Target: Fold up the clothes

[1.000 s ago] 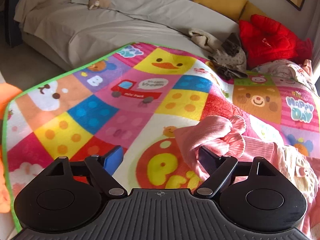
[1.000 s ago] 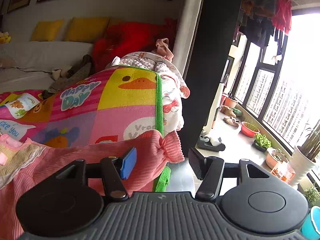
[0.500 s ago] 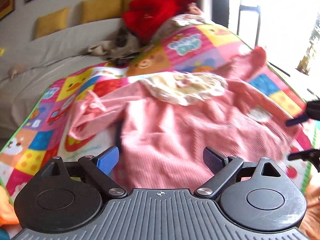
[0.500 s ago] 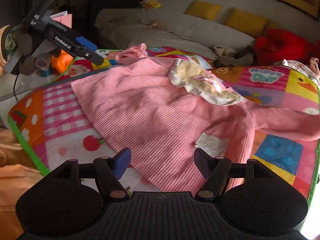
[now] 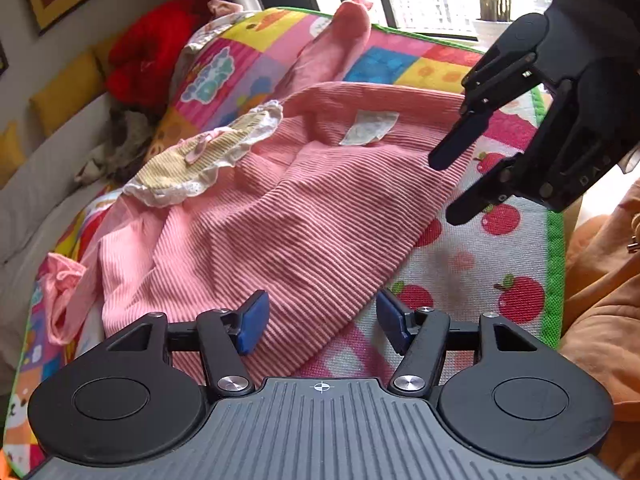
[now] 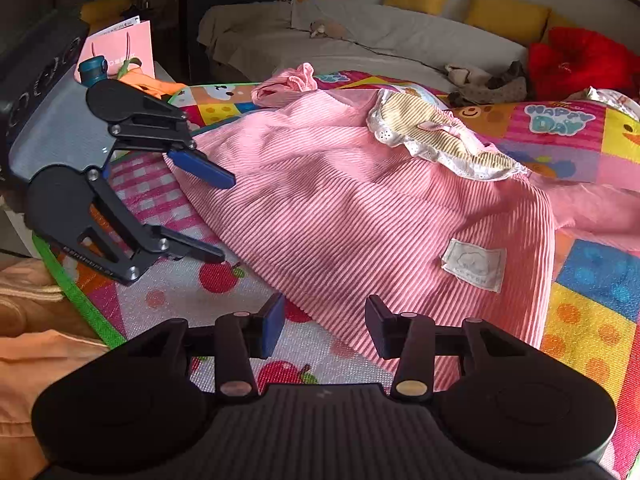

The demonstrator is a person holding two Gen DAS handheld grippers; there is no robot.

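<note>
Both hand-held grippers, left (image 5: 320, 320) and right (image 6: 325, 326), closing astride pink garment (image 6: 360, 216) hem.

Soft cloth on a woven mat

The pink garment (image 6: 360, 208) is ribbed, matt cloth with a lace-edged collar (image 6: 440, 140) and a sewn fabric label (image 6: 474, 266); the play mat (image 6: 592, 312) looks coarsely woven; the gripper fingers (image 6: 274, 330) are matt black plastic with blue pads.

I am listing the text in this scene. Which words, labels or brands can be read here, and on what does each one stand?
"HAPPY DAY": on a pink square of the play mat.
White label on the pink garment: print too small to read.
Raised lettering on the left gripper: too dark to read.
Pink bag: print blurred.
</note>
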